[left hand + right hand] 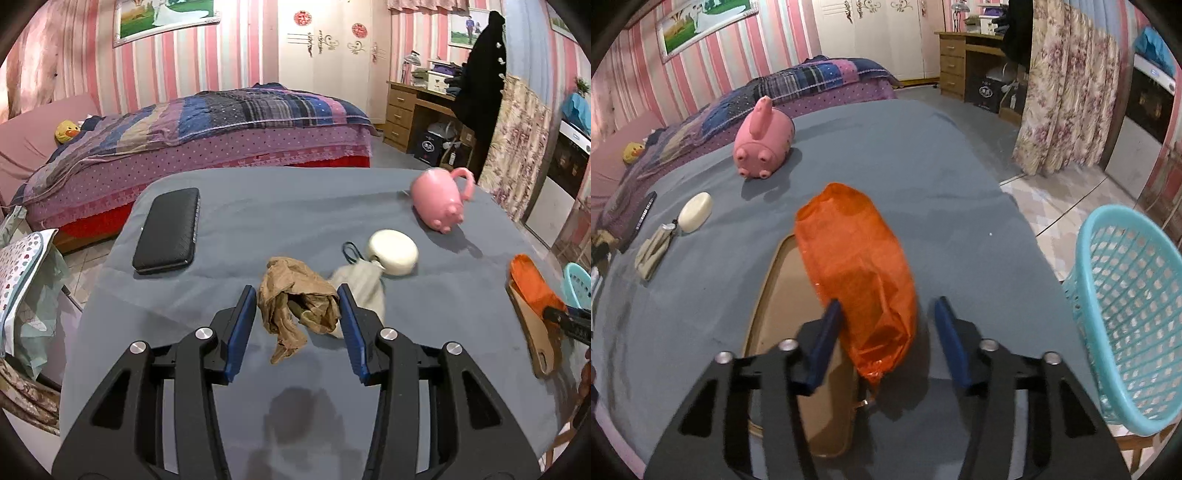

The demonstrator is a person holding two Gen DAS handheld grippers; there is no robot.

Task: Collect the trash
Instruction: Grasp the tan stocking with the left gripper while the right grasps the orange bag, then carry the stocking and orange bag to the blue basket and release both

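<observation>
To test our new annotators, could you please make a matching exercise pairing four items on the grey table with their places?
Items:
1. crumpled brown paper
2. orange plastic bag
3. black case
4. pink pig-shaped toy

Places:
A. far right part of the table, lying on its side
B. between the left gripper's fingers
C. between the right gripper's fingers, over a wooden board
D. far left part of the table, lying flat

Pairs: 1-B, 2-C, 3-D, 4-A

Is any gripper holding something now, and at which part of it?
The left gripper holds the crumpled brown wad by its middle. The orange bag lies between the right gripper's jaws, but a gap shows beside one: not held.
</observation>
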